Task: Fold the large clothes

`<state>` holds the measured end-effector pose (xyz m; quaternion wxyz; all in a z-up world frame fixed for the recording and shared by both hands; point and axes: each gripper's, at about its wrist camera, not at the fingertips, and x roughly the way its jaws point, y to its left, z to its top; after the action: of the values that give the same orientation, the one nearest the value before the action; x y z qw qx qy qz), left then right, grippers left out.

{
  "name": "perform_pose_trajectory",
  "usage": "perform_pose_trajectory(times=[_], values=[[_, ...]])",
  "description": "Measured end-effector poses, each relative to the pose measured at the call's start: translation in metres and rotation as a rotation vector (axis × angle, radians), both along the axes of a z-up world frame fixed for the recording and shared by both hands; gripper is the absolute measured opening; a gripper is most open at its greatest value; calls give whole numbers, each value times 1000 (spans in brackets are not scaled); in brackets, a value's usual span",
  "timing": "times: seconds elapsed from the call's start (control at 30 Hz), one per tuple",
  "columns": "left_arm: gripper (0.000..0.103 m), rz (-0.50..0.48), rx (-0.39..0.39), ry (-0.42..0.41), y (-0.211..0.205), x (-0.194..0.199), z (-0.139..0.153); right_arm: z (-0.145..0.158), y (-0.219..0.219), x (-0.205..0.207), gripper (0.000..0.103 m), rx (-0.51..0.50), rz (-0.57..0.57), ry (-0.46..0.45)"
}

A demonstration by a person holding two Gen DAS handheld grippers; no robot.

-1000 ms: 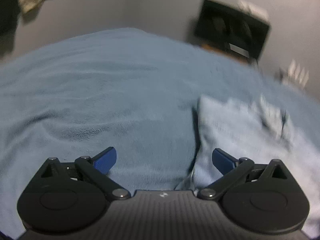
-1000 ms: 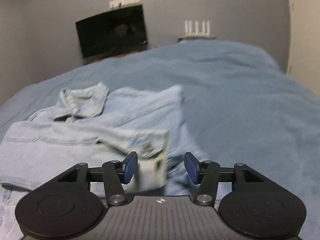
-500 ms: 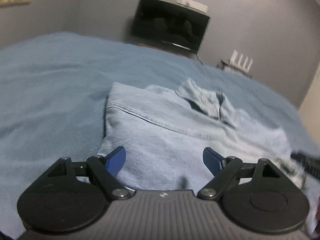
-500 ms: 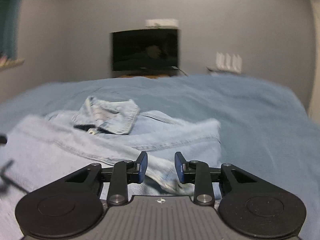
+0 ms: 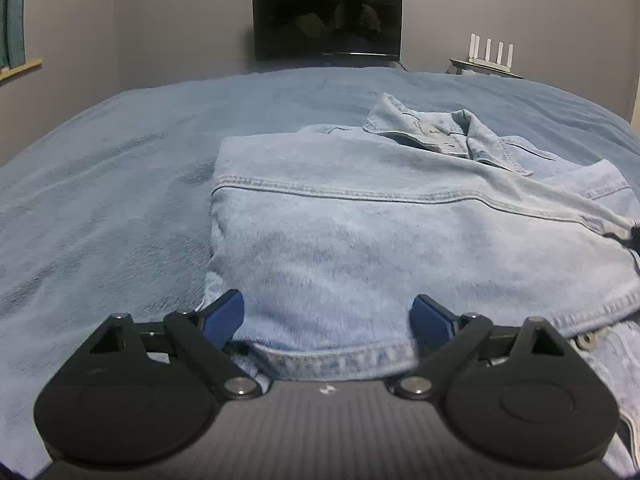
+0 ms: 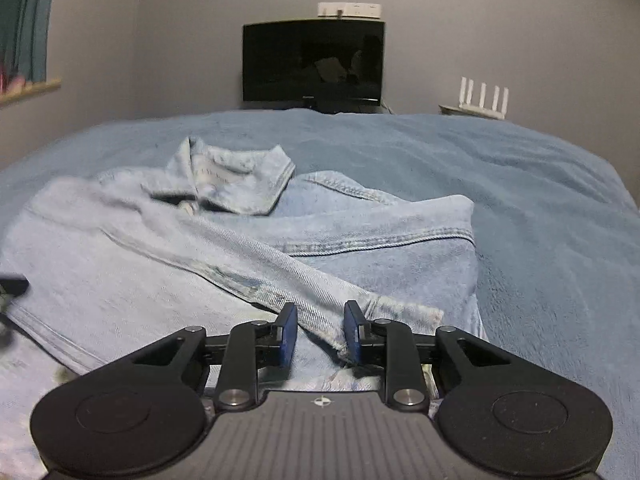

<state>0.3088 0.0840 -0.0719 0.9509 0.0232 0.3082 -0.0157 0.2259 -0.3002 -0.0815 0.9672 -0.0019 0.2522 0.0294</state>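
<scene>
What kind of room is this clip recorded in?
Most likely a bedroom: a wide bed under a fuzzy blue blanket, a dark flat screen against the grey wall, and a light blue denim jacket spread out.

Pretty dim room from where I'm sitting: grey walls, dark TV behind the blue-blanketed bed, white router on a side shelf.

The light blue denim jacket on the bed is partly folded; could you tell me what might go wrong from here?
1. The right gripper has narrowed around the sleeve cuff of the light blue denim jacket; a shallow pinch could slip.
2. The left gripper stands wide over the thick hem and may grab several layers.
3. The raised collar could bunch.
</scene>
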Motion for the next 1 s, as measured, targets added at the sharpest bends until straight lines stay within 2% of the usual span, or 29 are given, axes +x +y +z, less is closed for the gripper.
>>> perform_pose_trajectory(times=[0.03,0.07,0.1,0.13,0.17,0.2,0.27,0.37,0.4,0.47,0.53,0.57,0.6,0.67,0.7,0.77,0.9,1.0], values=[[93,-5,12,-11,-1,-7,1,7,-5,-7,35,8,-10,-24],[94,-8,28,-19,-3,-13,4,17,-9,-17,41,7,-19,-52],[94,-5,40,-21,-5,-18,8,31,-15,-29,54,-6,-30,-86],[95,1,41,-23,-5,-25,13,42,-21,-40,63,-25,-44,-111],[95,6,33,-28,-5,-33,17,54,-27,-50,83,-44,-63,-136],[95,13,22,-34,-4,-41,22,66,-34,-62,96,-58,-81,-161],[95,35,3,-43,-1,-55,33,89,-50,-86,103,-57,-102,-178],[95,49,-26,-52,5,-84,49,110,-74,-117,103,-42,-122,-135],[95,62,-23,-83,7,-97,55,114,-82,-132,103,-48,-121,-125],[95,126,-31,-195,12,-125,69,119,-96,-158,103,-62,-111,-113],[97,224,-93,-383,25,-159,92,121,-108,-180,103,-58,-111,-70],[103,272,-141,-472,33,-174,104,122,-113,-190,103,-50,-115,-44],[103,282,-188,-467,40,-182,117,122,-119,-200,103,-38,-116,-32],[103,242,-294,-447,53,-193,135,123,-127,-218,103,13,-117,-33],[103,243,-317,-435,55,-199,140,123,-130,-225,103,45,-120,-30],[103,253,-312,-363,55,-209,147,123,-132,-236,103,84,-106,-29],[103,170,-237,-77,50,-218,134,114,-126,-232,103,97,-87,37],[103,142,-201,162,47,-218,108,98,-123,-220,103,127,-67,166]])
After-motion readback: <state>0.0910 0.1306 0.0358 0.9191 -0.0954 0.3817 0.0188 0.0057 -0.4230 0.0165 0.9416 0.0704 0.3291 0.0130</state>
